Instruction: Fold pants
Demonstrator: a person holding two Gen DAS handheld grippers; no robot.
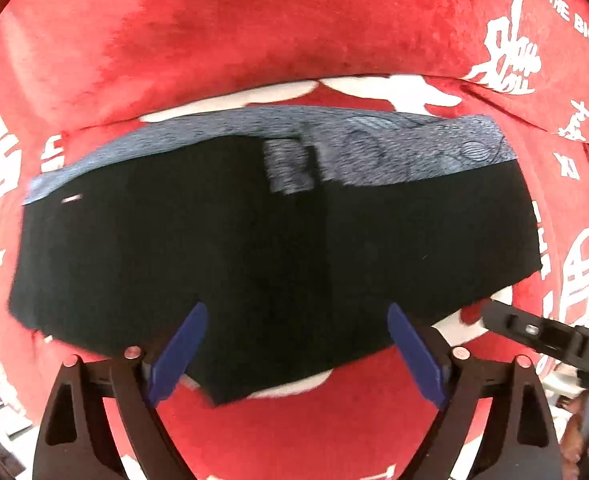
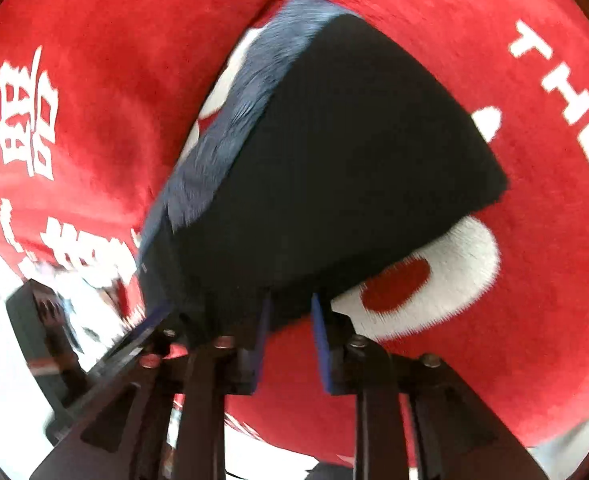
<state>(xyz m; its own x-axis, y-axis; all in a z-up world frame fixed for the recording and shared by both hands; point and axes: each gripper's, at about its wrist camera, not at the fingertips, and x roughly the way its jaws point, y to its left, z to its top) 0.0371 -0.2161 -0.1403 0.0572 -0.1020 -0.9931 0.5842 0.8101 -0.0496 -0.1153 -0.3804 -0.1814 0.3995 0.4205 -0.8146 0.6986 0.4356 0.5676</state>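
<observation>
Pants (image 1: 198, 248): black, short-legged by the look of it, already folded into a compact wide block. They lie flat on a red cloth (image 1: 214, 40) with white printed characters. Grey-blue patterned waistband (image 1: 374, 148) runs along the far edge in the left wrist view. What carries the cloth, desk or other, I cannot tell.

Handling, my read: soft, light, limp knit. No stiffness, so a lifted edge will droop and layers can slide apart. The waistband is the thickest and firmest part, so it is the best place to pinch. Otherwise take a corner through all layers, both sides together, to keep the fold square.

Left hand-held gripper (image 1: 296, 344): blue fingers (image 1: 178, 356) spread wide, hovering over the near hem, nothing between them.

Right hand-held gripper (image 2: 290, 340): fingers set at a narrow gap at the near edge of the pants. The fabric edge sits at or just in front of the tips. Frame is blurred, so whether it actually pinches cloth I cannot tell.

Containers: none visible in either view.

Risk: the red cloth is plush, so a low pinch may grab it along with the pants.
</observation>
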